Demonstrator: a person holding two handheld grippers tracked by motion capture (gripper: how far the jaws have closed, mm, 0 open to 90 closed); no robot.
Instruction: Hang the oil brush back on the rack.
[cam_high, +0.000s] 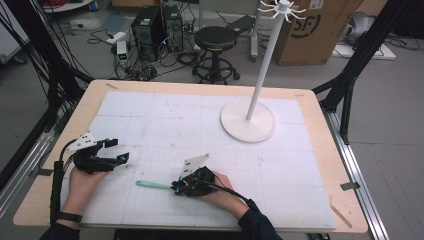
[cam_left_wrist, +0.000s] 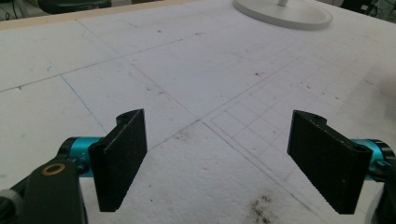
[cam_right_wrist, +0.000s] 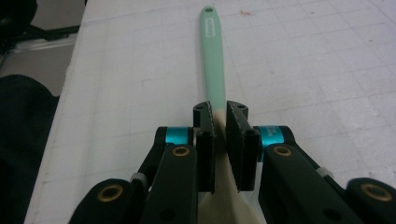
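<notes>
Right tongs clamped on spatula near the joint of cream blade and mint handle; handle sticks out ahead of the jaws, hanging hole at far tip. In the high view spatula lies low over the white mat, pointing toward left tongs. Left tongs wide apart, nothing between, just beyond the handle tip. Grasp done. Likely left: carry to white rack, well ahead and right of both tongs, hang by the hole.
</notes>
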